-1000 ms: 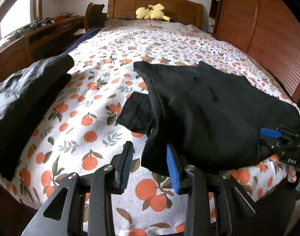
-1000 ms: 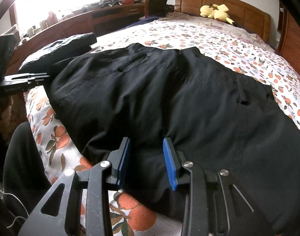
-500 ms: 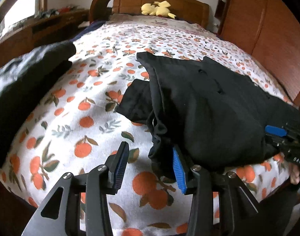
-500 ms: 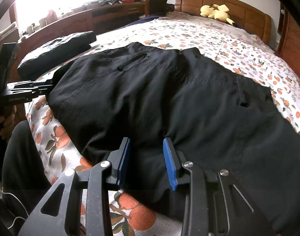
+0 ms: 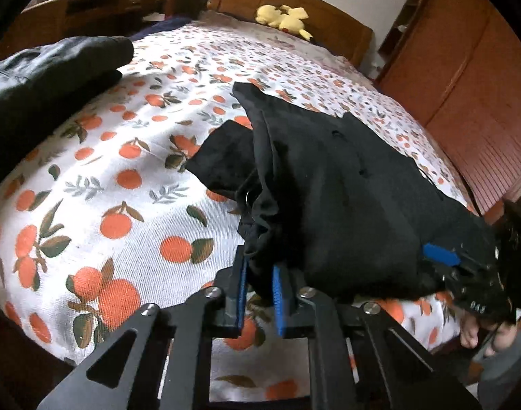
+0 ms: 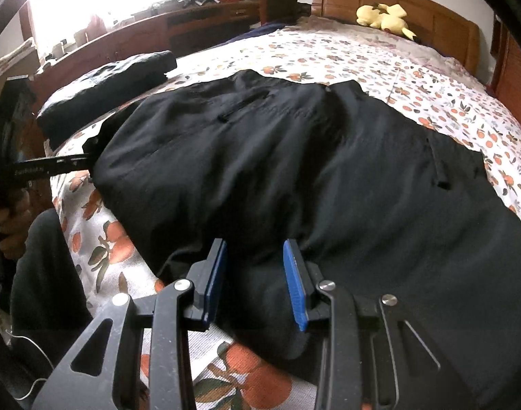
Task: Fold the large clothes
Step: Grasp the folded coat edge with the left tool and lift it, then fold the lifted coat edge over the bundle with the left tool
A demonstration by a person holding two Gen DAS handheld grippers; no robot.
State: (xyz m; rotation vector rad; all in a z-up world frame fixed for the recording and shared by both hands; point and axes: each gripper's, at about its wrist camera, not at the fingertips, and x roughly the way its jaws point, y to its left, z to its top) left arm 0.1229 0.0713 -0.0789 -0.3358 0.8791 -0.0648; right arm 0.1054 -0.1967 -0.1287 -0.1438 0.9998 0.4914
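Black trousers point(image 6: 328, 177) lie spread on the bed point(image 5: 124, 177) with the orange-print sheet, toward its near edge. Left hand-held gripper point(image 5: 259, 294) has its blue pads clamped on a bunched edge of the trousers at 6 o'clock in its view. Right hand-held gripper point(image 6: 254, 282) has its jaws apart, with trouser fabric lying between the pads. A folded dark garment point(image 5: 45, 78) sits at 10 o'clock, apart from the trousers. A yellow plush toy point(image 6: 385, 17) rests against the headboard point(image 5: 294, 3) at 12 o'clock.

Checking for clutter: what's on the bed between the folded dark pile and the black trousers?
Only bare orange-print sheet lies between the folded dark pile and black trousers, in the left wrist view.
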